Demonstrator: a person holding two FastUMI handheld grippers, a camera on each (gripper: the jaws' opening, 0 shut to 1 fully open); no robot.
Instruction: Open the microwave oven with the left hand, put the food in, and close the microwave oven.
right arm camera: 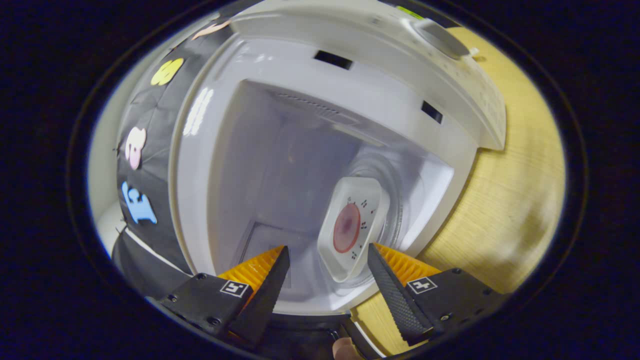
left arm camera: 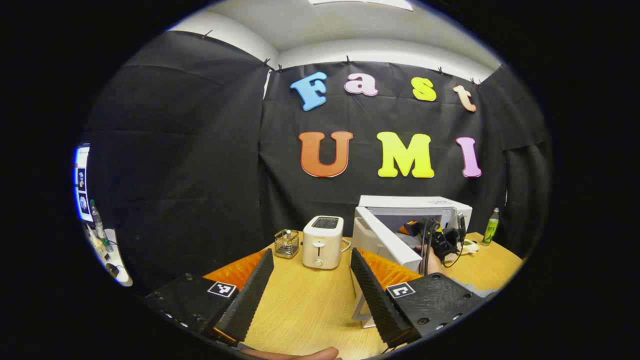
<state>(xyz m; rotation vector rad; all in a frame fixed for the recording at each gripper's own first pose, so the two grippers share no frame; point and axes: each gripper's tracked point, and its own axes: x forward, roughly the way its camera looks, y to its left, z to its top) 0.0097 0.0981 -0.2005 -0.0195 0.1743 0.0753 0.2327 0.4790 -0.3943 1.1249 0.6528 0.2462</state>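
Observation:
The white microwave (left arm camera: 415, 205) stands at the back right of the wooden table (left arm camera: 305, 305) with its door (left arm camera: 385, 245) swung open to the left. In the left gripper view a hand holds my right gripper (left arm camera: 442, 240) at the oven's mouth. My left gripper (left arm camera: 312, 252) hovers open over the table, in front of the toaster, holding nothing. The right gripper view is tilted and looks into the oven cavity (right arm camera: 260, 165). A white dish with a round reddish piece of food (right arm camera: 352, 225) lies on the glass turntable. My right gripper (right arm camera: 328, 247) is open, its fingers spread on either side of the dish's near end.
A cream toaster (left arm camera: 323, 241) and a small wire basket (left arm camera: 287, 243) stand left of the oven door. A green bottle (left arm camera: 491, 227) and a plate (left arm camera: 467, 246) sit to the oven's right. A side desk with a screen (left arm camera: 82, 182) is far left.

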